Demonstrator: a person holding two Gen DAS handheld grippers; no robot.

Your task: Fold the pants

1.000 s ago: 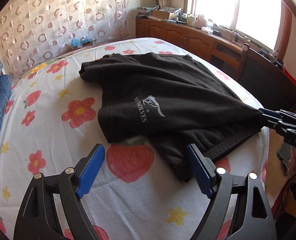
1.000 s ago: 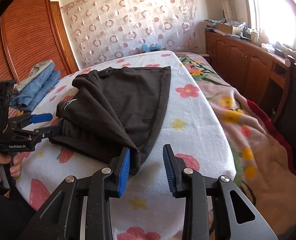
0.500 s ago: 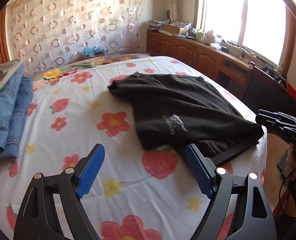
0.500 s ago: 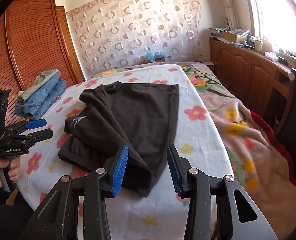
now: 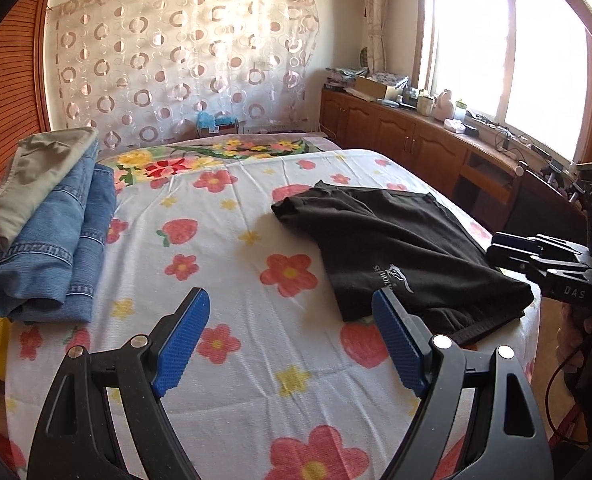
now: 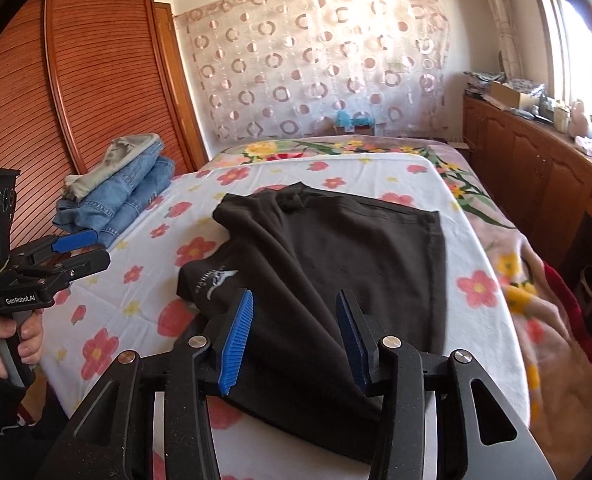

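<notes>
With both the left gripper [image 5: 292, 344] and right gripper [image 6: 292, 338] seen open and empty, the right's jaws just widened, the folded black pants [image 6: 328, 264] beneath the right could be snagged and unfolded.

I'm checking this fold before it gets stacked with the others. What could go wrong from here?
The black pants lie bunched and crooked, with one end at the bed's near edge, so they might slip off or set with creases. Both the left gripper and the right gripper are open and holding nothing; its jaws have just been opening.
</notes>
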